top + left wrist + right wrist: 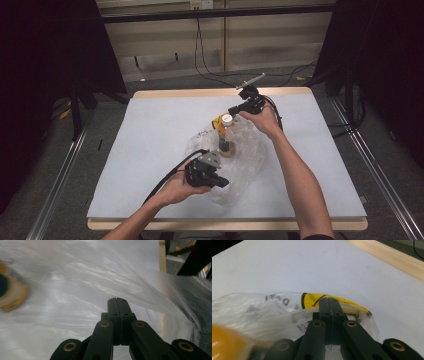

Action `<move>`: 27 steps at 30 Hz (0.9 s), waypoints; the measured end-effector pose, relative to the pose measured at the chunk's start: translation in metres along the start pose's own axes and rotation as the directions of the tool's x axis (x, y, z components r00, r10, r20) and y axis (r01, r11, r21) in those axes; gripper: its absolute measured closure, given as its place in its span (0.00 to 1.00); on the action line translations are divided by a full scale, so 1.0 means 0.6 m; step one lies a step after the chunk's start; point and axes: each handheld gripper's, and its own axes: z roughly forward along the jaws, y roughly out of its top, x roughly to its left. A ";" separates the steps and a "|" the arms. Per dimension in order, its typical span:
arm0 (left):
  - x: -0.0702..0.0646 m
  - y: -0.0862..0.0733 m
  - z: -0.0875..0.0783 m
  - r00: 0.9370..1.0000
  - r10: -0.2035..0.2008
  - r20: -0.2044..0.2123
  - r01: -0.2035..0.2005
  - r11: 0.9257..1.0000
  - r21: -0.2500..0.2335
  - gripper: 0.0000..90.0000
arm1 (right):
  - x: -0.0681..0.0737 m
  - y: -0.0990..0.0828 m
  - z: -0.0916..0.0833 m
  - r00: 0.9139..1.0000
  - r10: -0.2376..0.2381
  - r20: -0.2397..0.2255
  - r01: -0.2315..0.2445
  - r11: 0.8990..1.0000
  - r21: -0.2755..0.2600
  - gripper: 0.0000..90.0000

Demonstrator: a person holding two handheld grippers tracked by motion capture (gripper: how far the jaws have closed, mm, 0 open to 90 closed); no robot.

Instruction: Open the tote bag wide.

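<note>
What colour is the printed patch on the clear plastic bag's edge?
Yellow with black edging, on the clear plastic bag beside the right claw; right gripper view shows it best.

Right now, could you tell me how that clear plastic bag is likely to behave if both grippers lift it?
The plastic bag is thin and crumpled, so it will probably sag and fold between the left gripper and right gripper. The bottle inside looks top-heavy and may tip or slide.

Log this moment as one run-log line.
left gripper: shut on plastic bag near edge | right gripper: shut on bag far edge | bottle: upright in bag
</note>
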 end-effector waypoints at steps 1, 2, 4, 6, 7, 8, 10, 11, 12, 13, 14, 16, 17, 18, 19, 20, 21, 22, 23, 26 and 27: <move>0.005 0.000 -0.006 1.000 -0.002 -0.010 0.002 1.000 -0.008 1.00 | 0.005 -0.001 -0.010 1.000 -0.008 -0.006 0.008 1.000 -0.008 1.00; 0.008 0.001 -0.010 1.000 -0.005 -0.015 0.005 1.000 -0.011 1.00 | 0.009 -0.003 -0.020 1.000 -0.015 -0.011 0.014 1.000 -0.025 1.00; 0.015 0.002 -0.020 0.999 -0.010 -0.036 0.009 1.000 -0.024 1.00 | 0.017 -0.010 -0.039 0.999 -0.020 -0.028 0.019 0.999 -0.051 1.00; 0.023 0.004 -0.028 0.999 -0.023 -0.050 0.021 0.999 -0.040 1.00 | 0.027 -0.019 -0.053 0.999 -0.034 -0.031 0.032 0.998 -0.050 1.00; 0.027 0.005 -0.029 0.998 -0.027 -0.058 0.025 0.999 -0.043 1.00 | 0.031 -0.025 -0.058 0.998 -0.039 -0.041 0.036 0.998 -0.055 1.00; 0.031 0.006 -0.027 0.997 -0.035 -0.073 0.032 0.998 -0.048 1.00 | 0.036 -0.031 -0.062 0.998 -0.044 -0.046 0.041 0.998 -0.056 1.00; 0.041 0.010 -0.024 0.996 -0.040 -0.084 0.036 0.998 -0.055 1.00 | 0.046 -0.046 -0.065 0.997 -0.042 -0.057 0.040 0.998 -0.051 1.00; 0.045 0.012 -0.021 0.994 -0.040 -0.101 0.035 0.998 -0.044 1.00 | 0.061 -0.061 -0.065 0.996 -0.070 -0.062 0.068 0.997 -0.037 1.00; 0.050 0.013 -0.016 0.993 -0.034 -0.112 0.030 0.999 -0.034 1.00 | 0.061 -0.061 -0.065 0.996 -0.070 -0.062 0.068 0.997 -0.037 1.00; 0.055 0.012 -0.011 0.991 -0.033 -0.133 0.031 0.999 -0.016 1.00 | 0.069 -0.069 -0.065 0.995 -0.086 -0.040 0.085 0.996 -0.018 1.00; 0.063 0.008 -0.006 0.988 -0.041 -0.147 0.041 0.999 0.002 1.00 | 0.073 -0.089 -0.064 0.995 -0.087 -0.047 0.087 0.996 0.000 1.00; 0.090 -0.009 0.003 0.980 -0.086 -0.178 0.088 0.996 0.004 1.00 | 0.070 -0.112 -0.062 0.996 -0.069 -0.050 0.069 0.998 0.008 1.00; 0.090 -0.009 0.003 0.980 -0.086 -0.178 0.088 0.996 0.004 1.00 | 0.070 -0.112 -0.062 0.996 -0.069 -0.050 0.069 0.998 0.008 1.00; 0.099 -0.015 0.004 0.978 -0.102 -0.184 0.105 0.994 0.008 1.00 | 0.068 -0.124 -0.060 0.996 -0.064 -0.060 0.065 0.998 0.012 1.00; 0.107 -0.021 0.007 0.976 -0.114 -0.187 0.119 0.993 0.017 1.00 | 0.067 -0.146 -0.051 0.996 -0.057 -0.067 0.060 0.998 0.037 1.00; 0.114 -0.026 0.009 0.972 -0.115 -0.207 0.123 0.992 0.028 1.00 | 0.067 -0.146 -0.051 0.996 -0.057 -0.067 0.060 0.998 0.037 1.00; 0.122 -0.032 0.010 0.968 -0.125 -0.217 0.136 0.990 0.034 1.00 | 0.066 -0.157 -0.045 0.996 -0.053 -0.066 0.056 0.997 0.048 1.00; 0.130 -0.038 0.010 0.968 -0.140 -0.209 0.150 0.988 0.032 1.00 | 0.064 -0.167 -0.039 0.996 -0.048 -0.070 0.052 0.997 0.057 1.00; 0.135 -0.044 0.011 0.962 -0.155 -0.224 0.165 0.986 0.027 1.00 | 0.062 -0.176 -0.034 0.997 -0.044 -0.064 0.048 0.996 0.069 1.00; 0.144 -0.062 0.013 0.952 -0.152 -0.264 0.174 0.983 0.061 1.00 | 0.061 -0.198 -0.025 0.997 -0.052 -0.063 0.057 0.995 0.079 1.00; 0.148 -0.069 0.010 0.954 -0.166 -0.251 0.181 0.983 0.038 1.00 | 0.060 -0.204 -0.023 0.997 -0.055 -0.053 0.059 0.994 0.087 1.00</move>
